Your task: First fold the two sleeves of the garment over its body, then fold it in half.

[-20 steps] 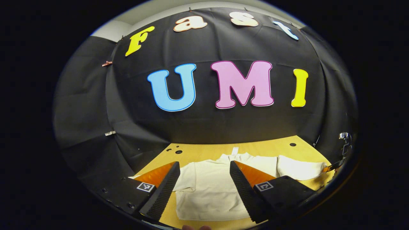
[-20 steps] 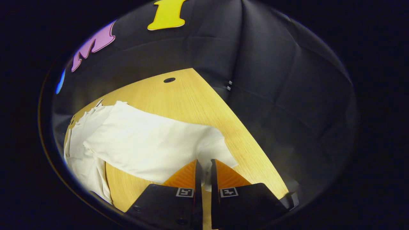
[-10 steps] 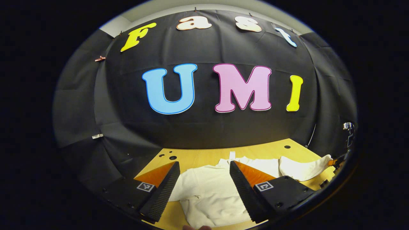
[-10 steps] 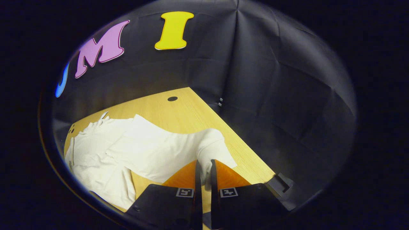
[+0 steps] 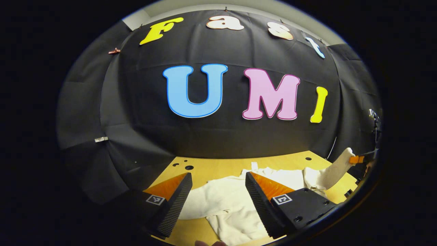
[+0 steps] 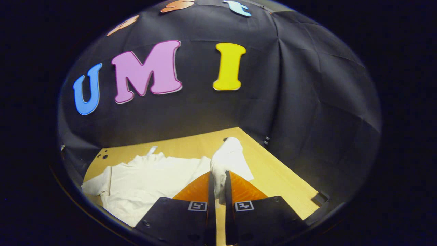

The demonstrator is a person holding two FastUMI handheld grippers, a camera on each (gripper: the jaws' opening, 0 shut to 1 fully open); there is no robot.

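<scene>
Our right gripper (image 6: 218, 184) pinches the sweatshirt (image 6: 143, 184)'s sleeve (image 6: 227, 159) above the table (image 6: 273, 174); our left gripper (image 5: 218, 194) gapes over it.

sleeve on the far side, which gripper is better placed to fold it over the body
Right. The right gripper is shut on that sleeve, lifted off the table. The left gripper hangs open over the garment.

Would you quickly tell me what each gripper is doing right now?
Left gripper: open, holding nothing.
Right gripper: shut on the sleeve.
</scene>
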